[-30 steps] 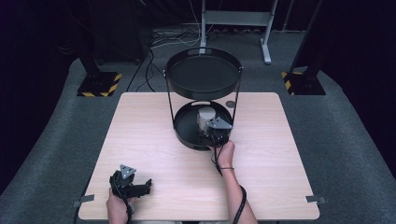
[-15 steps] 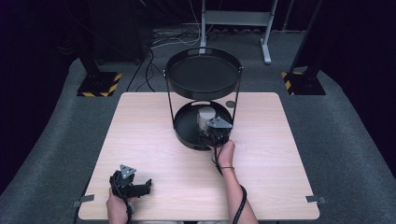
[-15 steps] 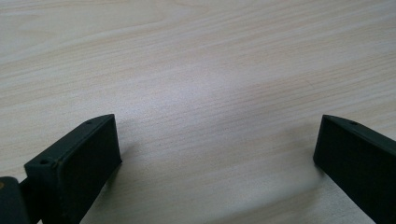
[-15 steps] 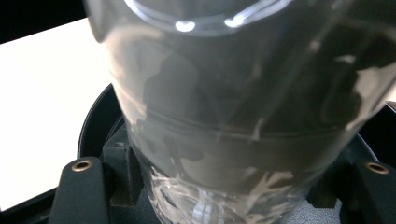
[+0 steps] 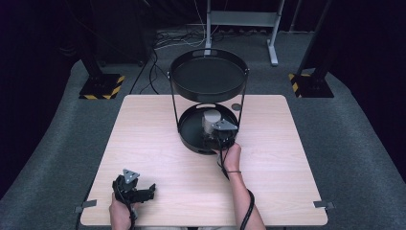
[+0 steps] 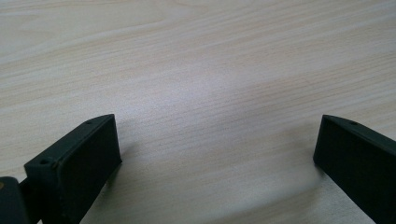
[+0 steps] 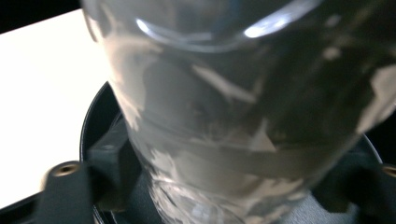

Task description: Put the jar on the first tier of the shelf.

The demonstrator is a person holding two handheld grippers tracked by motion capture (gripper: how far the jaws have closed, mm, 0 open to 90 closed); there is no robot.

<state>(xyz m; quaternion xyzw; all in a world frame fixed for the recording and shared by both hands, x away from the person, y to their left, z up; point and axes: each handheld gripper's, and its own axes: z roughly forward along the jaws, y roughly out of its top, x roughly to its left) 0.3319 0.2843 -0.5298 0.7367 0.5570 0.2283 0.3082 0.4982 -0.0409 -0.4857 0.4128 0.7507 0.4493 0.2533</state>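
Observation:
A black two-tier stand stands at the table's far middle, with an upper tray (image 5: 208, 91) above a lower tray (image 5: 188, 136). A clear glass (image 5: 208, 118) stands upright in the lower tray. My right gripper (image 5: 214, 132) reaches into that tray, its jaws pressed on either side of the glass (image 7: 224, 116); the lower tray's rim (image 7: 91, 126) shows behind. My left gripper (image 5: 149, 189) rests near the table's front left corner. In the left gripper view it (image 6: 217, 154) is open over bare wood with nothing between its jaws.
The light wooden table (image 5: 143, 129) has wide free room left and right of the stand. A small dark disc (image 5: 235, 107) lies behind the stand's right post. Thin posts (image 5: 242, 103) join the two trays. Dark floor and stand feet surround the table.

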